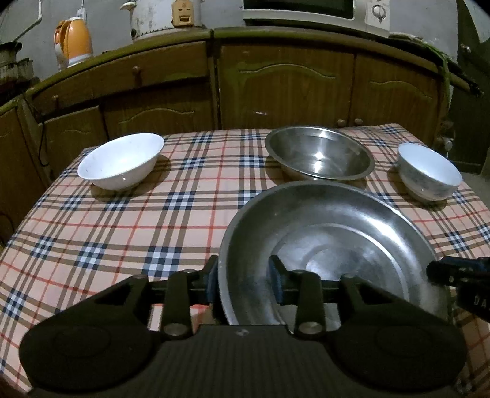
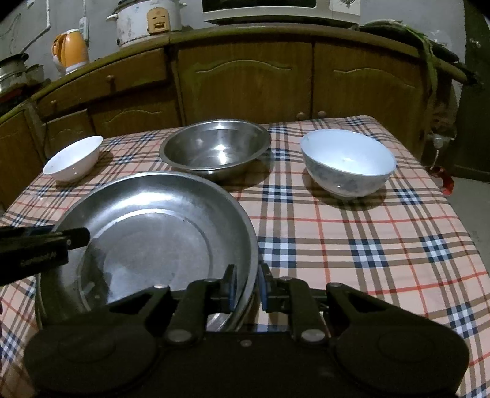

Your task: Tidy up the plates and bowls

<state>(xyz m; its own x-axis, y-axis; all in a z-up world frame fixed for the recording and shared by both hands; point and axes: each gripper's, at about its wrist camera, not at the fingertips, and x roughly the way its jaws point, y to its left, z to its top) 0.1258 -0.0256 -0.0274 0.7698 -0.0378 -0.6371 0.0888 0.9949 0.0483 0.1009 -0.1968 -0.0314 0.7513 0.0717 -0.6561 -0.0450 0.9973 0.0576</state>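
A large steel plate (image 1: 330, 245) (image 2: 153, 226) sits at the near side of the checked table. My left gripper (image 1: 245, 281) straddles its left rim, one finger outside and one inside, with a gap to the inner finger. My right gripper (image 2: 247, 286) is shut on the plate's right rim. The right gripper also shows in the left wrist view (image 1: 459, 272), and the left gripper shows in the right wrist view (image 2: 46, 245). Behind the plate stand a steel bowl (image 1: 318, 156) (image 2: 214, 147), a white bowl (image 1: 121, 160) (image 2: 73, 159) at the left and a patterned white bowl (image 1: 428, 171) (image 2: 347, 162) at the right.
The table with the plaid cloth (image 1: 122, 232) (image 2: 367, 245) stands in front of wooden cabinets (image 1: 275, 82). On the counter are an orange kettle (image 1: 73, 41), a rice cooker (image 2: 144, 21) and a microwave (image 1: 315, 12). The table's right edge drops to the floor (image 2: 471, 199).
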